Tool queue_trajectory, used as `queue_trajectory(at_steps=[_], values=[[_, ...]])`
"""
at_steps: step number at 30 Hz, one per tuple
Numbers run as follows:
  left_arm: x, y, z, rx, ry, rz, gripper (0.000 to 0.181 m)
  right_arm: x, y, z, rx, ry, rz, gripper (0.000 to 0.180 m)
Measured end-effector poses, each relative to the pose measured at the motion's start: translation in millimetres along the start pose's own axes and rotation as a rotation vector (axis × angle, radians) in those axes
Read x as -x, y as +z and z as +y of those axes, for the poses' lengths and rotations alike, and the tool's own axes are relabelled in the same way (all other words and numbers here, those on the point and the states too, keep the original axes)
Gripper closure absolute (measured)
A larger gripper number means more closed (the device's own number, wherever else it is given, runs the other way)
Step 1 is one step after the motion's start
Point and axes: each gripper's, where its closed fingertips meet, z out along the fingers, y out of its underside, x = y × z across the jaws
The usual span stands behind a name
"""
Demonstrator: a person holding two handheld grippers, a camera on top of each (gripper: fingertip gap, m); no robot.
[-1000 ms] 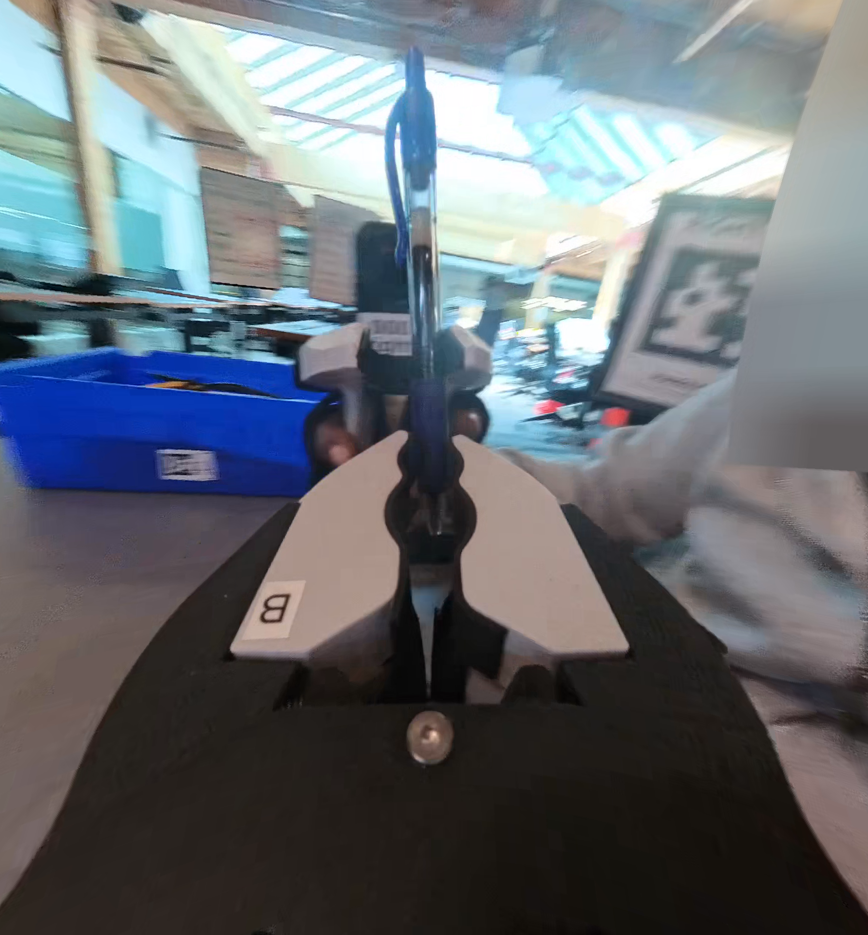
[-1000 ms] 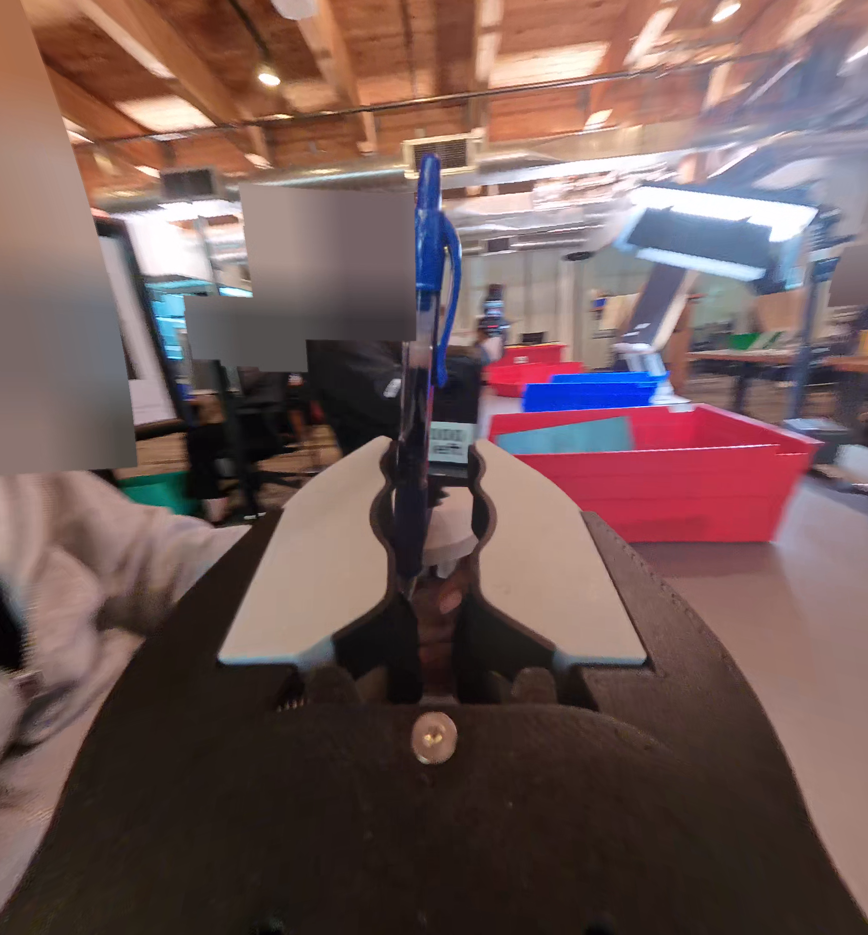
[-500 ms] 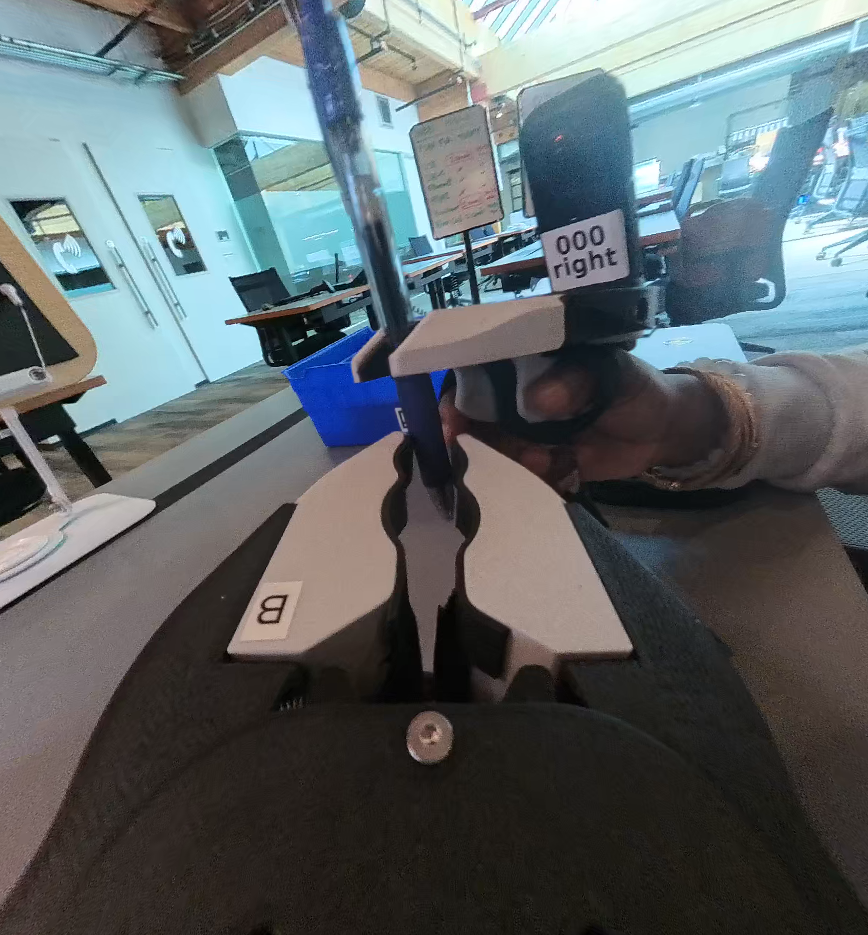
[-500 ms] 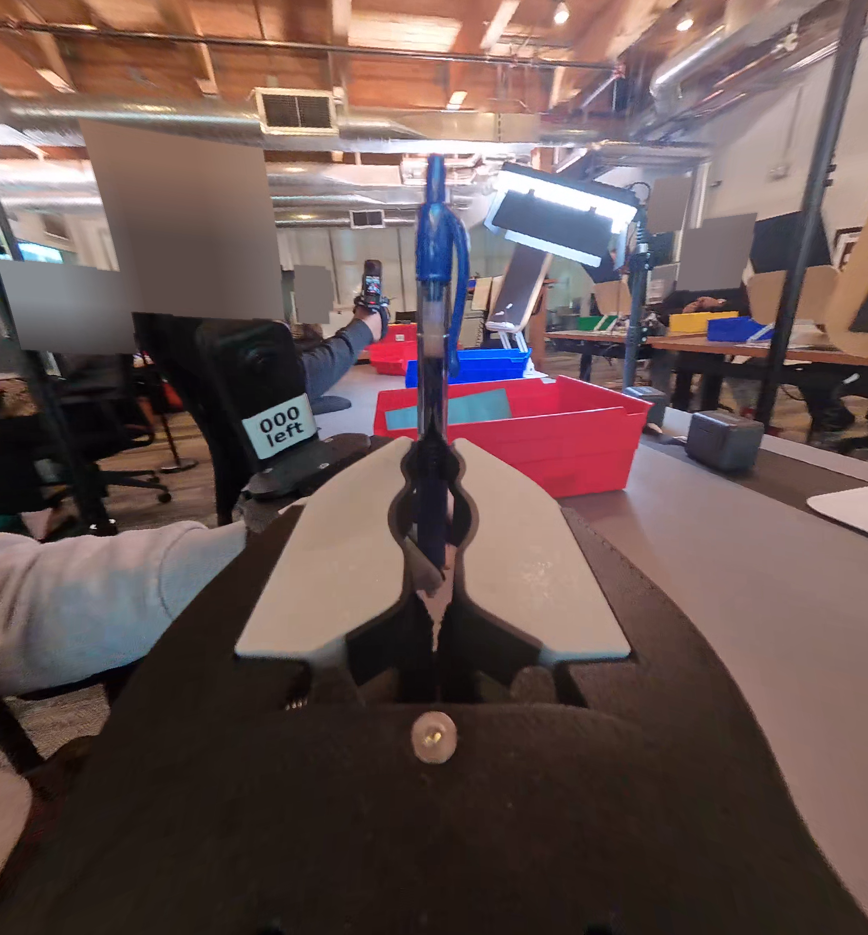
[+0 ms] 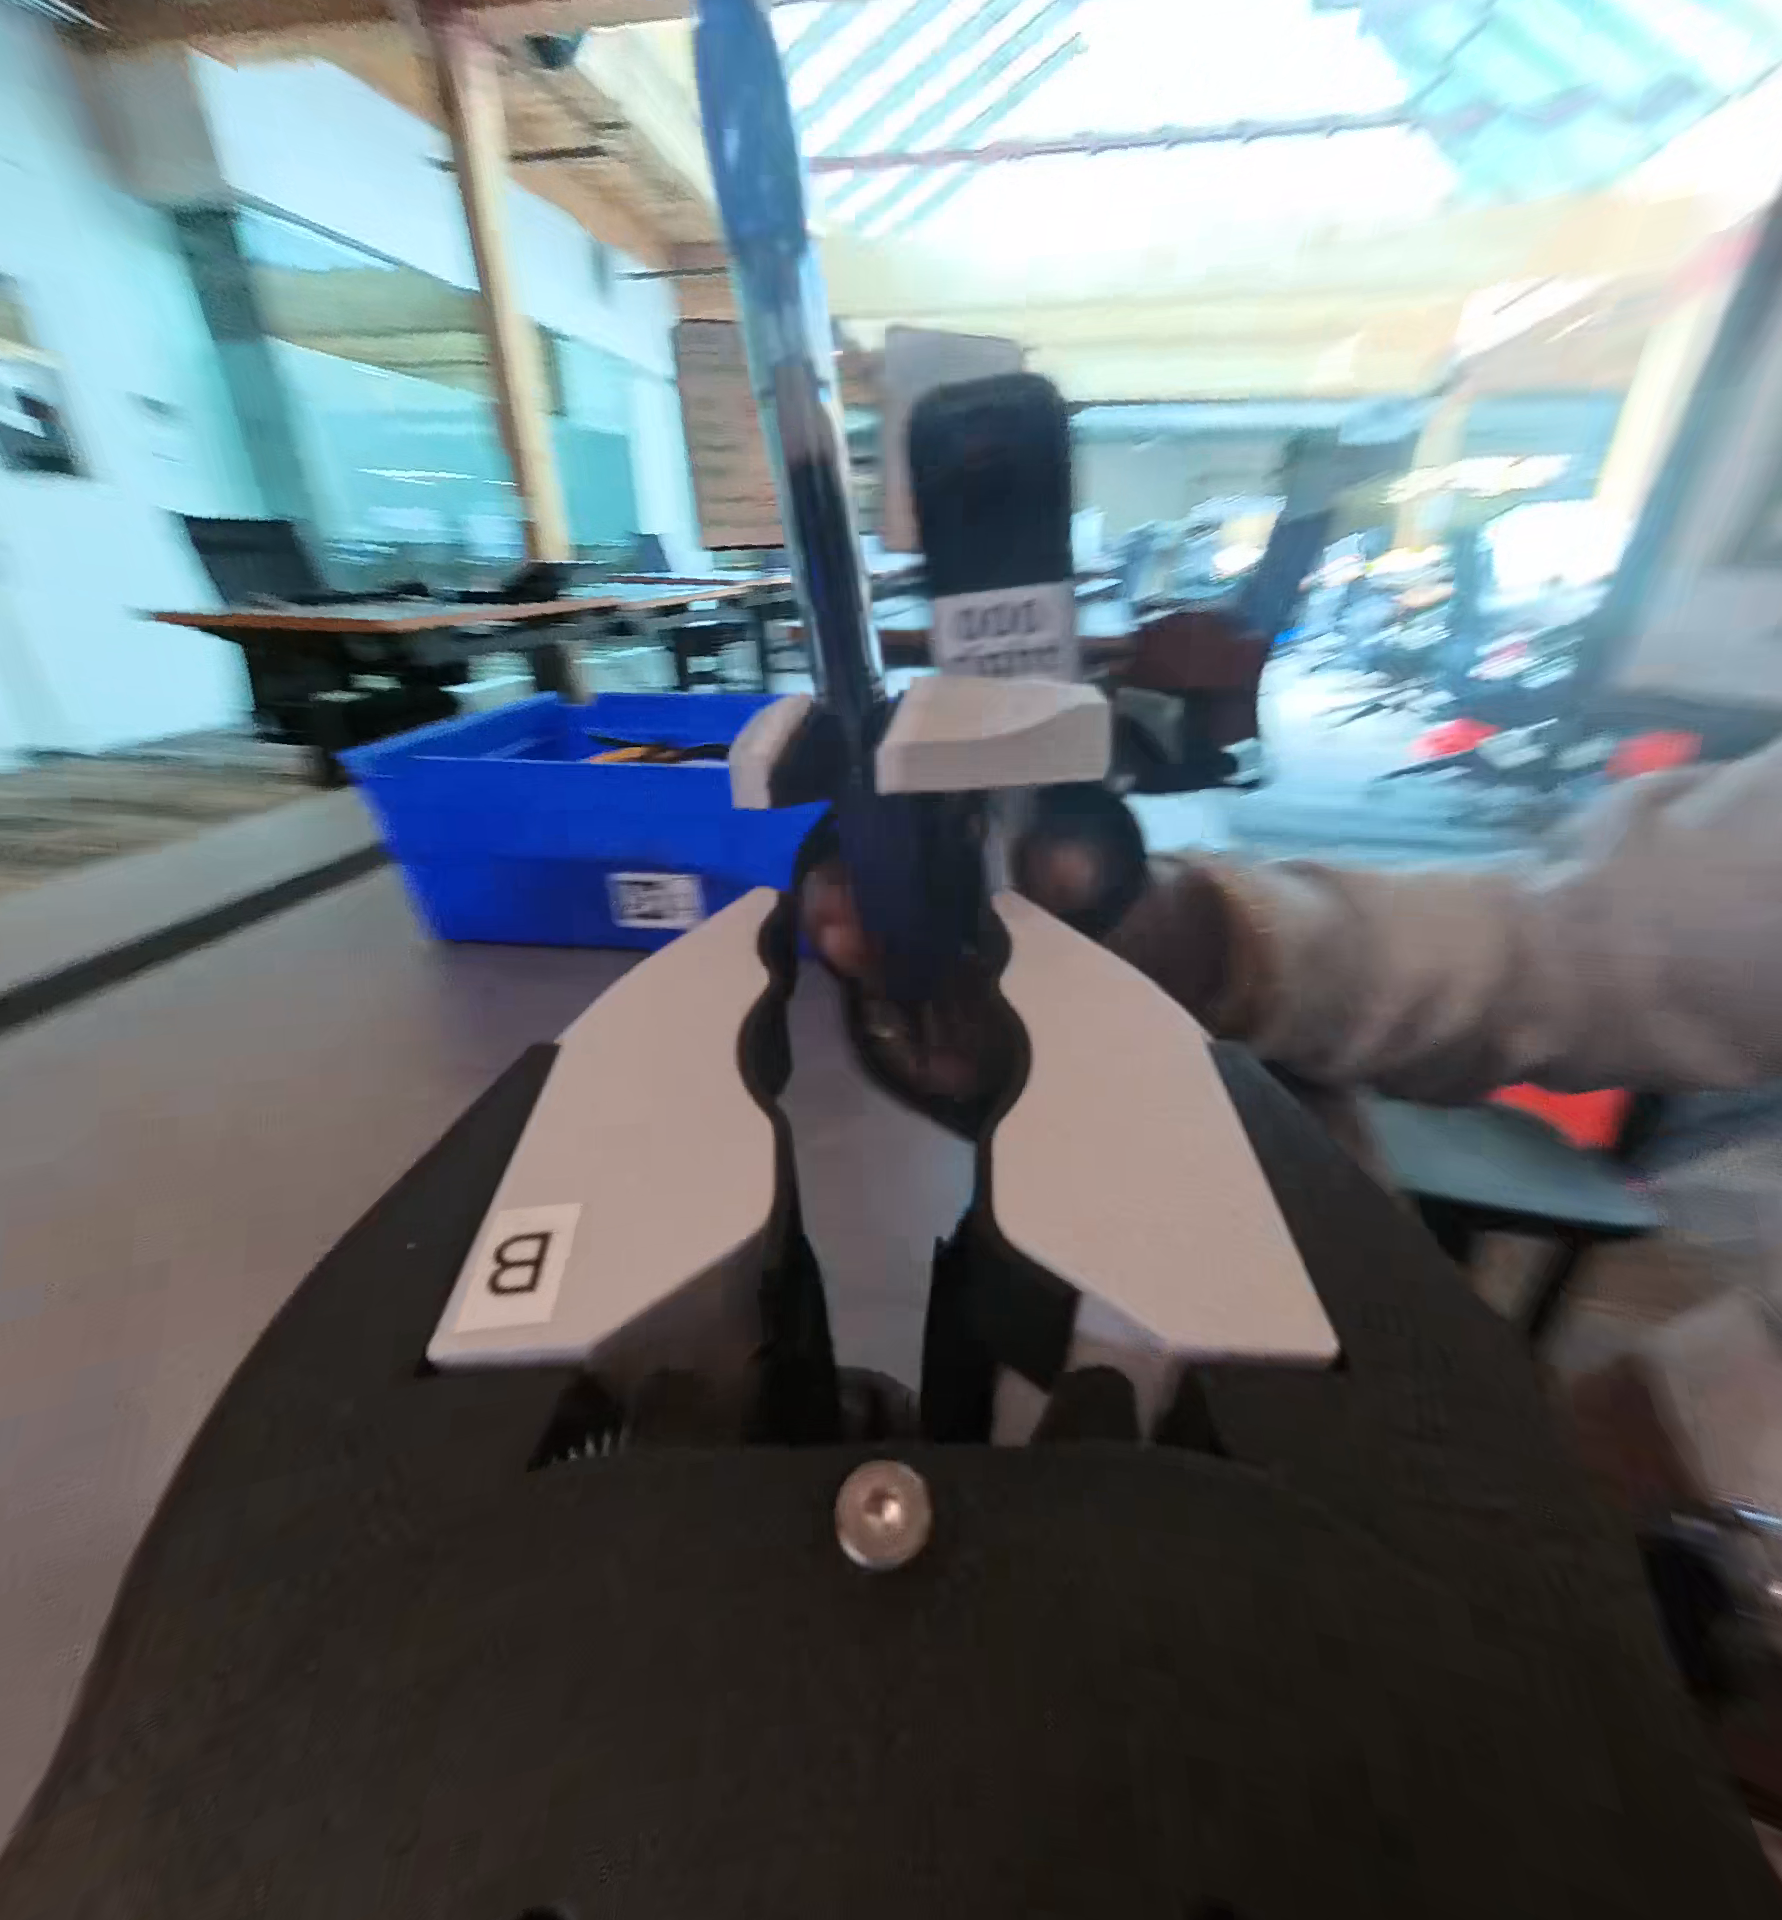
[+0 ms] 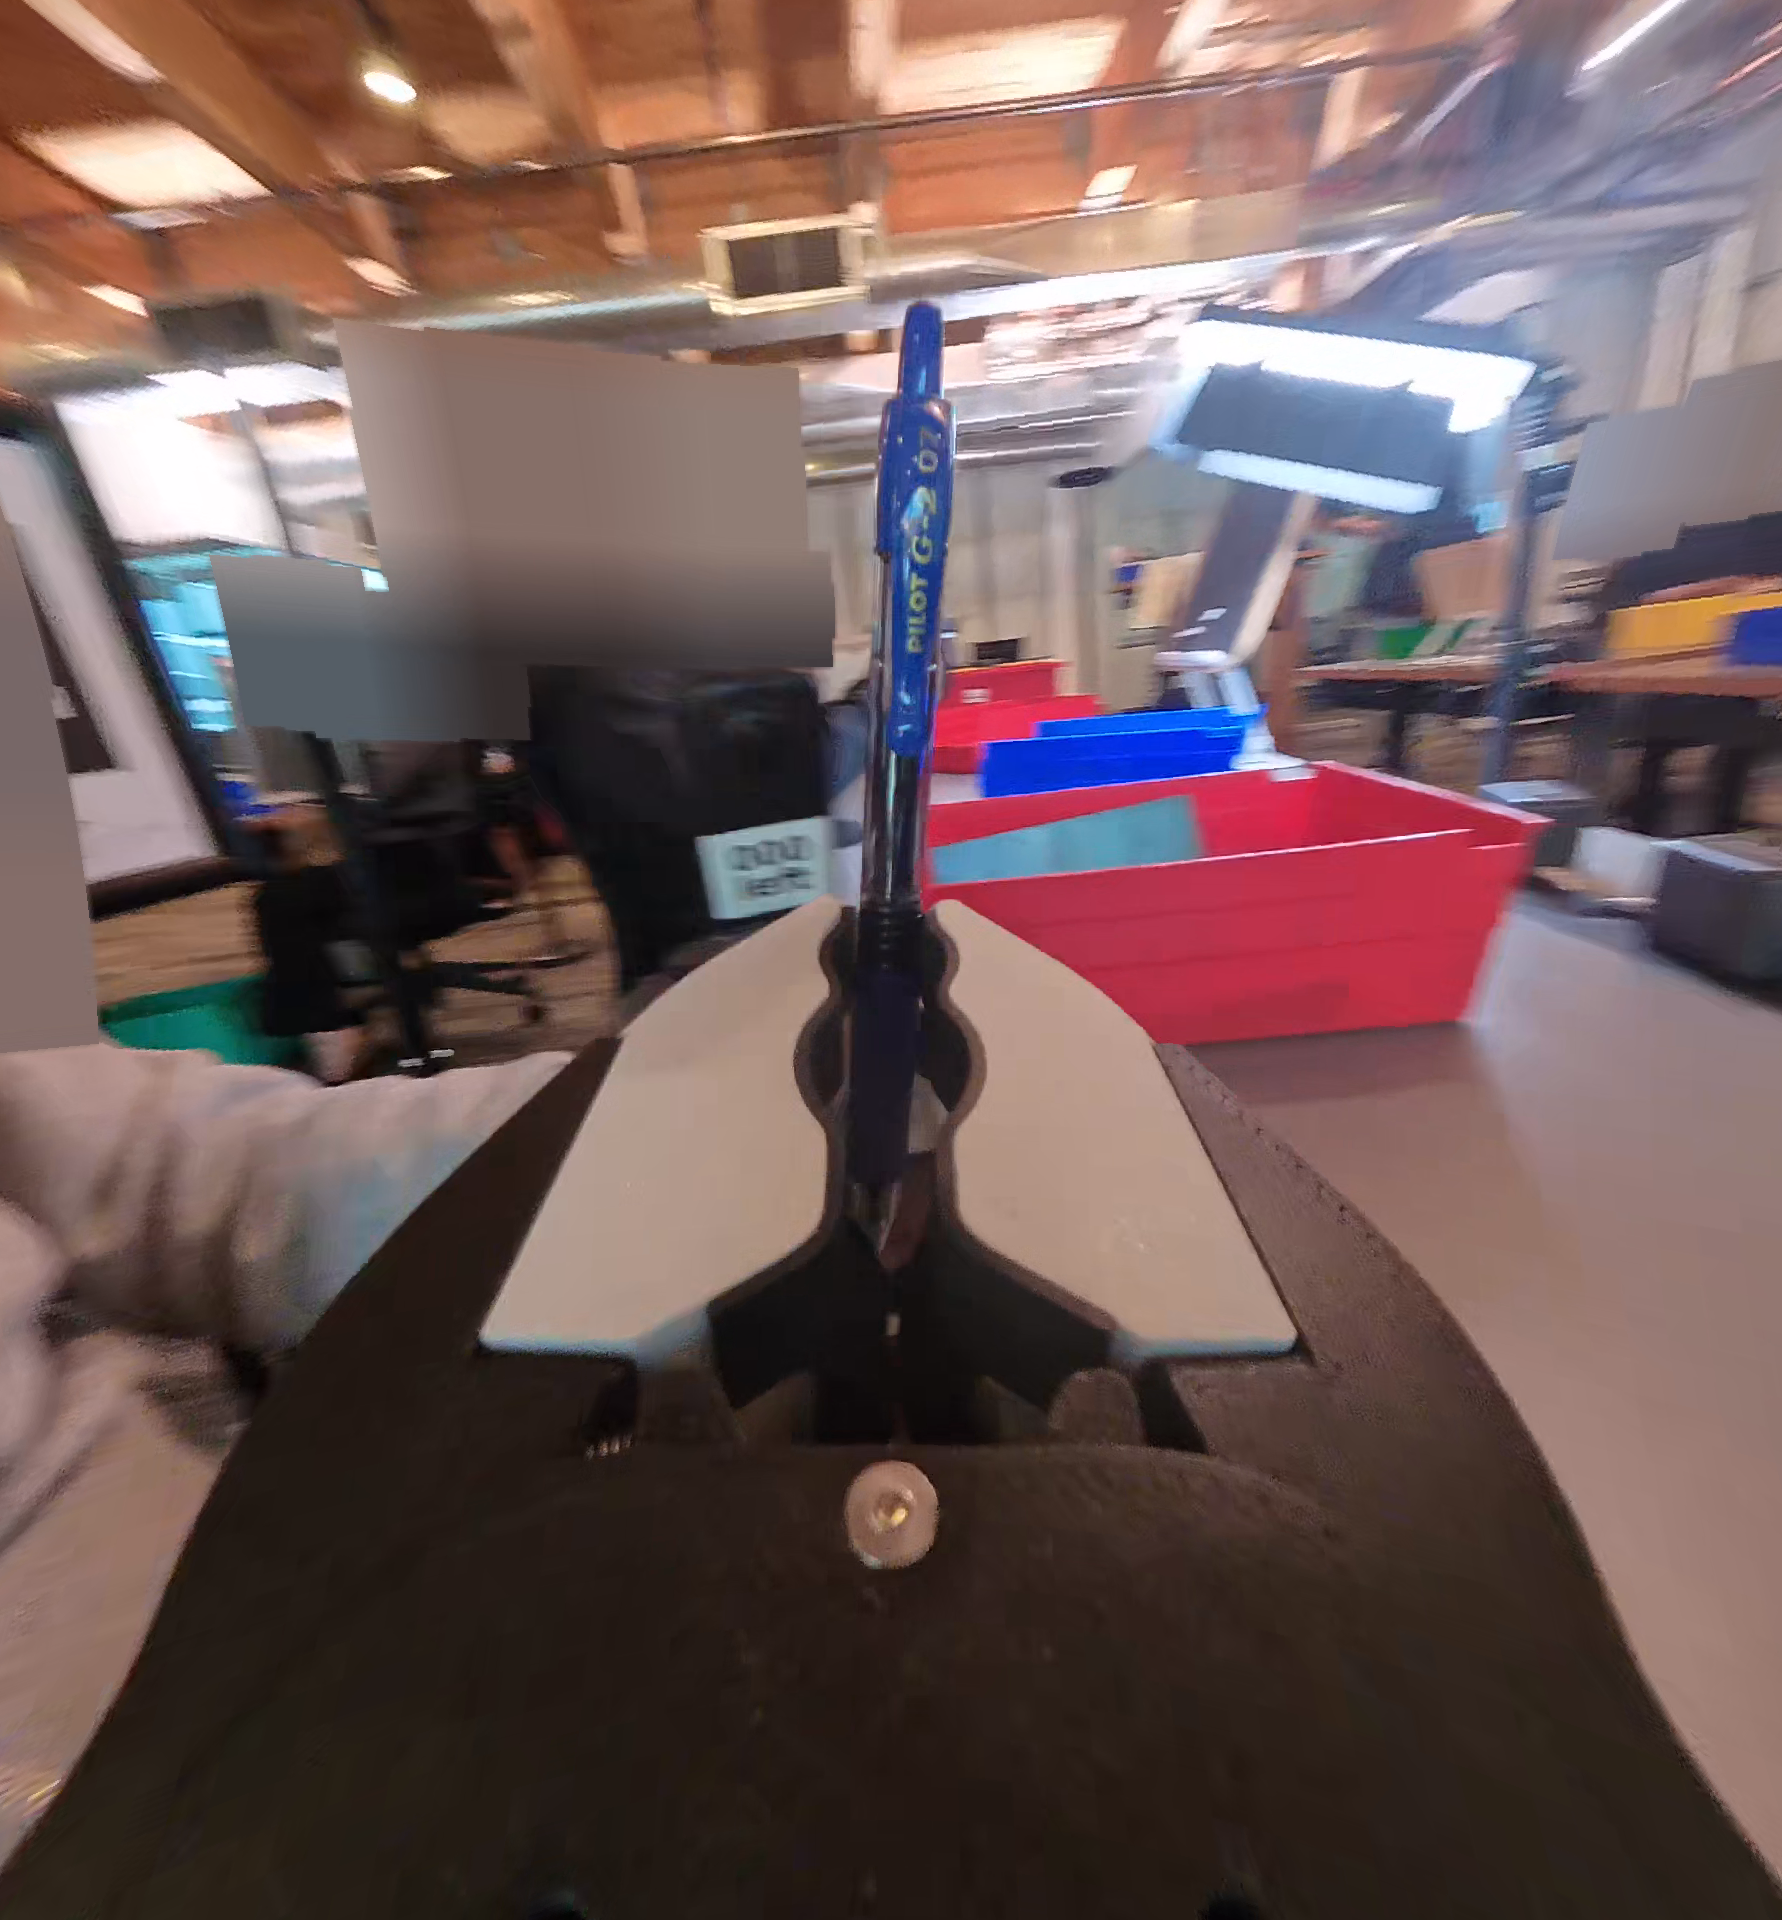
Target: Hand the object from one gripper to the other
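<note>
Blue pen [image 6: 913,582] is the landmark I work from, and since half a second ago it has passed fully to my right gripper [image 6: 892,935]: the left gripper [image 5: 887,925], whose jaws were then narrow around the pen's tip, now has them spread apart, with grey tabletop [image 5: 139,1143] showing through the gap. Both views have also gone blurry where they were sharp, and the blue bin [image 5: 554,821] now lies left of the pen rather than behind it. My right gripper is clamped on the pen's dark grip section, its 2 grey fingers [image 6: 1084,1143] pressed against either side, the pen upright with its clip end at the top. In the left wrist view the pen [image 5: 814,520] tilts slightly, its tip [image 5: 913,977] just inside the open left jaws; I cannot tell whether it touches them. Only the left wrist view shows the right gripper [image 5: 856,748] from the front, with the hand [image 5: 1074,862] holding it to the right of the pen. Only the right wrist view shows the red bin [image 6: 1282,935] to the right of the pen and the pen's clip and printed barrel.
</note>
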Motion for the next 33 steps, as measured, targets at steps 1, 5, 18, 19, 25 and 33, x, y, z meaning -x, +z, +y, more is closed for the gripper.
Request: queue_trajectory(at_steps=[1,5,18,19,25,33], values=[[8,0,1,0.017,0.074,-0.076,0.147,-7,-1,0,-0.002,-0.037,0.06,0.168],[14,-1,3,0.05,0.236,-0.177,0.167,-17,-2,0,-0.011,-0.121,0.181,0.168],[-42,-7,-12,-0.059,-0.259,0.368,0.17,35,-6,-13,-0.053,0.142,-0.306,0.169],[-38,-6,-12,-0.064,-0.243,0.338,0.17,33,-6,-13,-0.047,0.122,-0.285,0.169],[14,-3,-3,0.001,0.11,-0.137,0.138,-10,-7,-11,-0.062,-0.054,0.085,0.17],[23,-5,0,0.036,0.217,-0.243,0.161,-26,-5,-1,-0.046,-0.109,0.25,0.169]])
